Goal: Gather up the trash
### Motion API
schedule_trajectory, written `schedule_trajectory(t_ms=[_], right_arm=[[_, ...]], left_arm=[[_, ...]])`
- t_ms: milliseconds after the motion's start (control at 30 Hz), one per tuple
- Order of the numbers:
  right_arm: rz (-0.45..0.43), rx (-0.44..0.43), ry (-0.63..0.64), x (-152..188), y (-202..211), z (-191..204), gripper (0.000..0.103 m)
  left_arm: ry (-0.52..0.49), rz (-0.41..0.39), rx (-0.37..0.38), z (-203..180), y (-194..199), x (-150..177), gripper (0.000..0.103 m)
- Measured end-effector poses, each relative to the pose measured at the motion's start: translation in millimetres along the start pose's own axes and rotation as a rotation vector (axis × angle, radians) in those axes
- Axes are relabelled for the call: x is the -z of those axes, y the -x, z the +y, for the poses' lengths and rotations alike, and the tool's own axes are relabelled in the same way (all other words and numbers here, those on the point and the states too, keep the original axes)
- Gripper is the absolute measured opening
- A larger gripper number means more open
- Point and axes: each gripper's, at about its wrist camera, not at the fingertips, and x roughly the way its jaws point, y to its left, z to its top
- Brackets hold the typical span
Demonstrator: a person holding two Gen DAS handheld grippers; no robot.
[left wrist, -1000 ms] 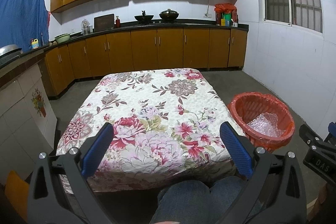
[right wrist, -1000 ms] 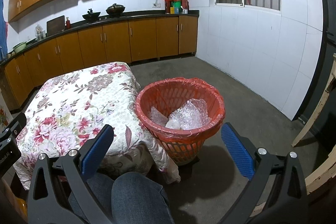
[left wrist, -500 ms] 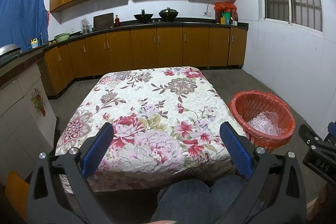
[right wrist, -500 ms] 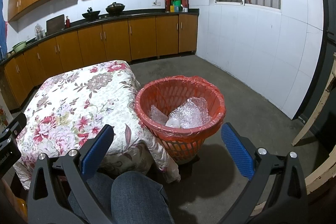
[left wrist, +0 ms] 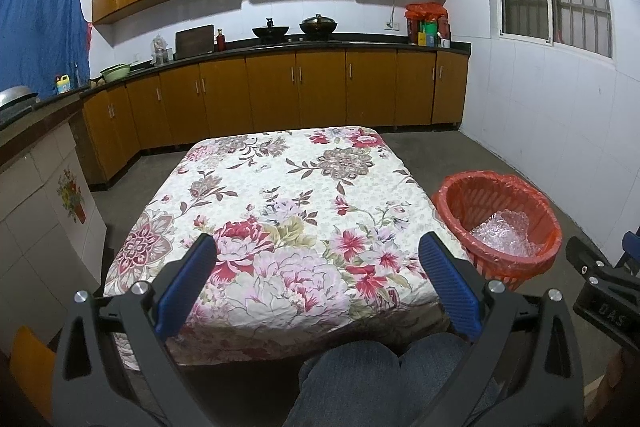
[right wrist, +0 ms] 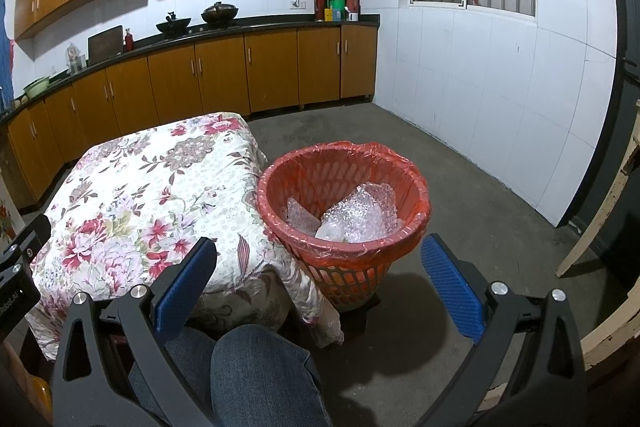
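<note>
Both grippers spread wide & empty; trash already sits in the basket.

Left gripper hangs over the near edge of the floral-cloth table, jaws apart w/ nothing between them; the cloth shows no loose trash. Right gripper is likewise splayed open, aimed at the red-lined basket, which stands on the floor just beside the table's right corner, prob. so a drop from the tabletop is short. Bubble-wrap scraps lie crumpled inside the basket, below the rim. Liner is folded over the rim, likely to keep the bag from slipping in. Judging by that, collecting looks about done; person's knees are tucked near the table, both tools held low & idle.
</note>
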Motion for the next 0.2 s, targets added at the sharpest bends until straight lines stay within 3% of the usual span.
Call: schedule_trajectory(t_ms=[200], right_arm=[[0.001, 0.000, 0.000, -1.4, -0.4, -0.3, 0.101]], left_arm=[[0.005, 0.008, 0.004, 1.9, -1.5, -2.2, 0.099]])
